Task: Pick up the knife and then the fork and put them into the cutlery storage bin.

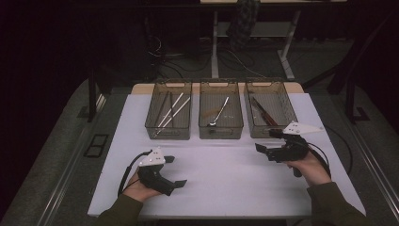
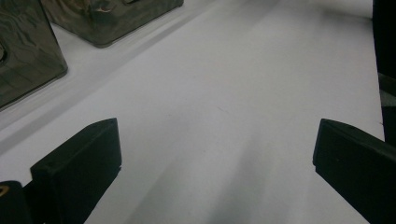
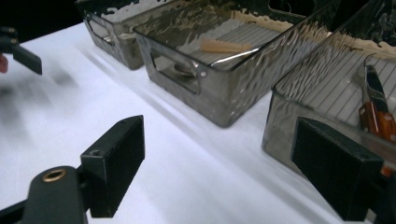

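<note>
Both tongs, left and right, gape empty; right gripper view reveals the brown-handled knife.

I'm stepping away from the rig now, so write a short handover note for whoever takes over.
Left gripper: open, nothing between its jaws, low over the white table.
Right gripper: open, holding nothing, just in front of the right bin.
Things: chopsticks in the left bin, a spoon in the middle bin, wooden-handled knives in the right bin.
Done: the cutlery lies sorted by kind.
Left: probably nothing to sort; check before moving on.
</note>
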